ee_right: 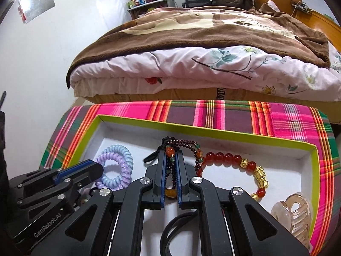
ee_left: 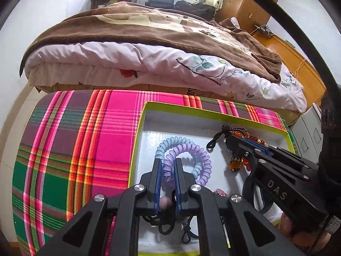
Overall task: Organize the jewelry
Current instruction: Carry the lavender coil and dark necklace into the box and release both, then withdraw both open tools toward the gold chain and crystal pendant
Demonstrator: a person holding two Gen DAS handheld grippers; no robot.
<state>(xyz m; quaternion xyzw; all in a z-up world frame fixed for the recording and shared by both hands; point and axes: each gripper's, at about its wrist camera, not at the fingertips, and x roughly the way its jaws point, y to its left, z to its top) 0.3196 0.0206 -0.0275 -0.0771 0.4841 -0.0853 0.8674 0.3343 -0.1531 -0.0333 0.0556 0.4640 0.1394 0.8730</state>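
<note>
A shallow box with a lime green rim sits on a plaid cloth. My left gripper is shut on the purple coil hair tie, which is linked with a blue one; both also show in the right wrist view. My right gripper is shut on a dark beaded necklace with orange and green beads, inside the box. In the left wrist view the right gripper lies over the same necklace. A red and gold bead bracelet lies to its right.
A clear pink claw hair clip lies in the box's right corner. Black cords lie in the near part of the box. The plaid cloth covers the table. A bed with a brown blanket stands just behind.
</note>
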